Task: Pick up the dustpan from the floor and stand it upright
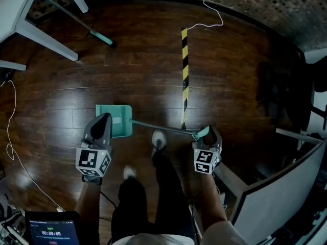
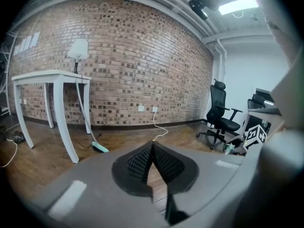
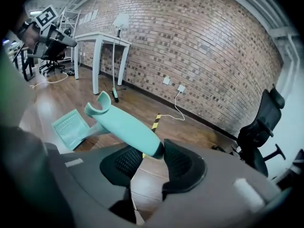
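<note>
A teal dustpan [image 1: 114, 120] has its pan low on the dark wooden floor. Its long handle [image 1: 163, 128] slants up and to the right to my right gripper [image 1: 204, 133]. In the right gripper view the thick teal grip [image 3: 124, 124] ends between the fingertips of the right gripper [image 3: 154, 152], which is shut on that end, and the pan [image 3: 71, 127] shows beyond it. My left gripper [image 1: 104, 118] hovers over the pan's left side; its pads [image 2: 164, 164] meet at the tip of the left gripper [image 2: 152, 148] with nothing between them.
A white table [image 1: 30, 29] stands at the far left, with a teal-headed broom [image 1: 102, 39] leaning by it. Yellow-black tape [image 1: 185, 75] runs across the floor, and a white cable [image 1: 212, 14] trails from the brick wall. A desk [image 1: 276, 188] is close on the right, and a foot [image 1: 159, 138] stands beside the handle.
</note>
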A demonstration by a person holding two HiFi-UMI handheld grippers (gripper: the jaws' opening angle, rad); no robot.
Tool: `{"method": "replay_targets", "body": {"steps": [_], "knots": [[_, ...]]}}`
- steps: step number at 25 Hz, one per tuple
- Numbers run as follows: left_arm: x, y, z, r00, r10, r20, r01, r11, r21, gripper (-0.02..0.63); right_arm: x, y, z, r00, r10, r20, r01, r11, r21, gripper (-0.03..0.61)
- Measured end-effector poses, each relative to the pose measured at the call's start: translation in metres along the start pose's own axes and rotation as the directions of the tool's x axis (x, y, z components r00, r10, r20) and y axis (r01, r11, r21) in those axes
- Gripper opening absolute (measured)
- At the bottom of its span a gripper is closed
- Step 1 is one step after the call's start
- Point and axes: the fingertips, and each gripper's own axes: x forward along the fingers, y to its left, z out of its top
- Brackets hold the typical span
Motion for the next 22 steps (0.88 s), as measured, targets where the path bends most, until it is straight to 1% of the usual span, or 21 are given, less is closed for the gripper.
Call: {"method": "replay_targets", "body": {"steps": [2,5,7,11,14,16,19,22], "knots": [[-0.015,-0.001,0.024,1.0,0.001,0.008,-0.001,1.0,0.006,0.0,-0.021,-0.003,0.013,1.0,-0.007,-0.022,0.007,1.0,-0.013,0.159],[-0.036,0.003,0.05,0.999,0.023,0.022,-0.023,1.0,0.004,0.0,-0.048,-0.002,0.03,0.998,-0.025,-0.052,0.024,1.0,-0.019,0.18],[-0.053,0.006,0.063,0.999,0.044,0.032,-0.044,0.999,-0.006,0.0,-0.063,0.009,0.042,0.998,-0.011,-0.065,0.009,1.0,-0.019,0.204],[-0.093,0.007,0.082,0.996,0.073,0.045,-0.073,0.997,-0.004,0.0,-0.089,0.044,0.067,0.997,0.052,-0.051,-0.055,0.998,-0.045,0.25],[-0.119,0.017,0.09,0.994,0.097,0.045,-0.097,0.995,-0.008,0.0,-0.103,0.066,0.086,0.994,0.095,-0.054,-0.096,0.995,-0.025,0.265],[-0.137,0.028,0.091,0.991,0.128,0.037,-0.128,0.992,-0.014,0.0,-0.113,0.084,0.099,0.987,0.152,-0.051,-0.154,0.988,-0.028,0.28],[-0.162,0.04,0.092,0.983,0.179,0.03,-0.178,0.984,-0.026,0.0,-0.13,0.1,0.111,0.969,0.243,-0.036,-0.245,0.968,-0.059,0.284],[-0.185,0.047,0.094,0.98,0.196,0.031,-0.196,0.98,-0.023,0.0,-0.147,0.106,0.122,0.955,0.296,-0.009,-0.295,0.951,-0.091,0.273]]}}
